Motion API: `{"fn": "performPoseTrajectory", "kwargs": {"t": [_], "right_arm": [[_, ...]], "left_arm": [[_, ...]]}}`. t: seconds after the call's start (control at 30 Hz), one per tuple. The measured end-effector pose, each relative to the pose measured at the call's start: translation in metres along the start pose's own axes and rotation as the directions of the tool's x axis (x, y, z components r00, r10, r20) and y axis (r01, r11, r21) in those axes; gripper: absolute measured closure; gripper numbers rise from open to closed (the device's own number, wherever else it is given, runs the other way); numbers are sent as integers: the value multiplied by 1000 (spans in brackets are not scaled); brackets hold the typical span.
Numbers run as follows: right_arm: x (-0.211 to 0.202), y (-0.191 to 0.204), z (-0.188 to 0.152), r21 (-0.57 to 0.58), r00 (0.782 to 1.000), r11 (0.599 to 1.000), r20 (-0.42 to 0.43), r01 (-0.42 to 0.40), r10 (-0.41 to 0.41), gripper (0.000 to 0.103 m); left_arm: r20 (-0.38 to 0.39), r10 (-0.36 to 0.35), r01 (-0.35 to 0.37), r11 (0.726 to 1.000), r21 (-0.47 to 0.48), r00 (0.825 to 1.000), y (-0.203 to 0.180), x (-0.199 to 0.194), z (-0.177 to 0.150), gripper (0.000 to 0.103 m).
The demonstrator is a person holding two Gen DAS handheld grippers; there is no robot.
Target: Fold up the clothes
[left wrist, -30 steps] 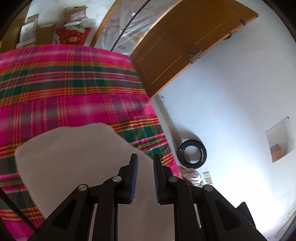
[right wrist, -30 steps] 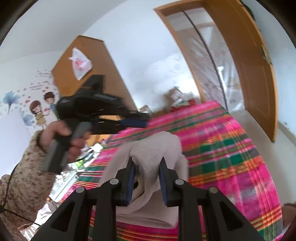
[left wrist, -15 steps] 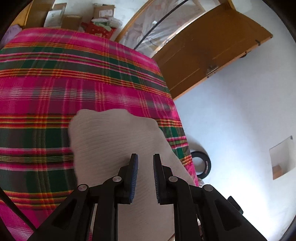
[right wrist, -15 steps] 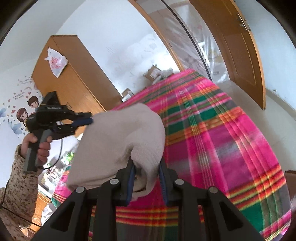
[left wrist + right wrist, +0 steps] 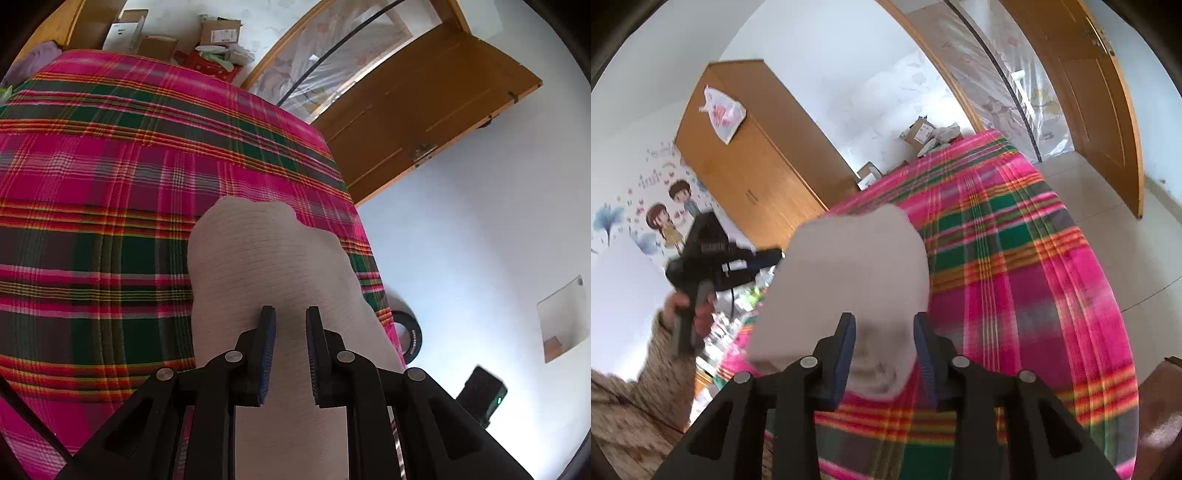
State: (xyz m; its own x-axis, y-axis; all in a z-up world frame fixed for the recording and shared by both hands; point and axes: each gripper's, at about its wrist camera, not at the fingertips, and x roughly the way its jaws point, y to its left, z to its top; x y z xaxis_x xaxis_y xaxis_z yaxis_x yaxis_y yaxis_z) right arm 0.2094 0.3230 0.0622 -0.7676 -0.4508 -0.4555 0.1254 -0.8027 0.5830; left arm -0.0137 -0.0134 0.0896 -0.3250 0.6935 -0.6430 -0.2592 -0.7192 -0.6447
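Cream knit garment (image 5: 273, 273) hangs over the plaid bedspread (image 5: 110, 221), grasped by both left claw (image 5: 290, 325) and right claw (image 5: 883, 332).

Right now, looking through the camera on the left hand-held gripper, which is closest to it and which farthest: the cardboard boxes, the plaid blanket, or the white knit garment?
1. White knit garment: right at the left hand-held gripper, between its fingers.
2. Plaid blanket: spread beneath and beyond the garment, mostly to the left.
3. Cardboard boxes: past the blanket's far edge, against the wall at the top.
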Motion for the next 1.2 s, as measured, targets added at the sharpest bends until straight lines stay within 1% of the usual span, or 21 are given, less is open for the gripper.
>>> {"fn": "performPoseTrajectory", "kwargs": {"t": [0.03, 0.1, 0.13, 0.2, 0.23, 0.27, 0.33, 0.4, 0.43, 0.53, 0.6, 0.7, 0.83, 0.93, 1.0, 1.03, 1.07, 1.1, 1.13, 1.2], "right_arm": [[2, -2, 5, 11, 1000, 1000, 1, -17, 17, 68], [13, -7, 17, 31, 1000, 999, -7, -17, 17, 63], [19, -10, 22, 38, 1000, 999, -18, -19, 20, 63], [34, -20, 33, 74, 998, 997, -58, -4, 8, 59], [41, -24, 38, 90, 997, 996, -78, 8, -1, 58], [49, -30, 42, 110, 995, 994, -100, 5, 6, 58], [64, -41, 49, 151, 989, 989, -144, -8, 30, 58], [79, -53, 54, 205, 981, 978, -177, -40, 77, 58], [85, -58, 55, 233, 977, 971, -188, -57, 102, 58], [102, -71, 58, 320, 958, 942, -223, -102, 180, 58], [110, -76, 58, 360, 948, 922, -220, -141, 231, 58], [119, -76, 59, 367, 940, 915, -221, -167, 260, 58], [131, -74, 60, 370, 931, 912, -239, -175, 275, 55], [137, -71, 62, 364, 925, 914, -255, -180, 283, 54], [136, -65, 63, 337, 931, 925, -249, -176, 268, 55], [135, -63, 64, 322, 934, 931, -245, -173, 258, 59], [134, -60, 64, 307, 938, 936, -240, -170, 249, 66], [133, -57, 65, 292, 942, 942, -236, -167, 240, 70], [132, -54, 65, 277, 945, 947, -231, -164, 231, 71], [115, -43, 65, 217, 961, 964, -195, -151, 194, 74]], "left_arm": [[-3, -4, 4, 1000, -3, 1000, 1, 0, -1, 87], [-20, -5, 5, 1000, -4, 1000, 2, 6, -3, 87], [-26, -7, 7, 1000, -4, 1000, 3, 8, -4, 86], [-26, -14, 14, 1000, -1, 1000, 5, 8, -6, 84], [-23, -3, 3, 1000, 10, 1000, 5, 7, -8, 84], [-24, 11, -11, 1000, 22, 1000, 4, 6, -10, 84], [-26, 6, -5, 999, 37, 1000, 4, 5, -12, 83], [-27, -5, 6, 999, 43, 1000, 4, 4, -14, 81], [-30, -9, 11, 999, 47, 1000, 4, 5, -15, 79], [-39, -23, 25, 998, 55, 999, 4, 6, -17, 78], [-44, -40, 43, 998, 51, 998, 5, 7, -15, 78], [-53, -89, 91, 995, 33, 995, 6, 6, -15, 78], [-62, -125, 127, 991, 31, 990, 2, 5, -19, 77], [-68, -130, 132, 991, 26, 989, 2, 6, -20, 78], [-69, -128, 130, 991, 24, 989, 2, 6, -20, 78], [-68, -121, 123, 992, 24, 990, 2, 7, -19, 78], [-67, -109, 111, 993, 27, 992, 1, 8, -19, 78], [-66, -98, 100, 995, 29, 993, 1, 8, -18, 78], [-65, -87, 89, 996, 31, 994, 0, 9, -18, 78], [-66, -59, 61, 997, 38, 996, -2, 11, -17, 78]]}}
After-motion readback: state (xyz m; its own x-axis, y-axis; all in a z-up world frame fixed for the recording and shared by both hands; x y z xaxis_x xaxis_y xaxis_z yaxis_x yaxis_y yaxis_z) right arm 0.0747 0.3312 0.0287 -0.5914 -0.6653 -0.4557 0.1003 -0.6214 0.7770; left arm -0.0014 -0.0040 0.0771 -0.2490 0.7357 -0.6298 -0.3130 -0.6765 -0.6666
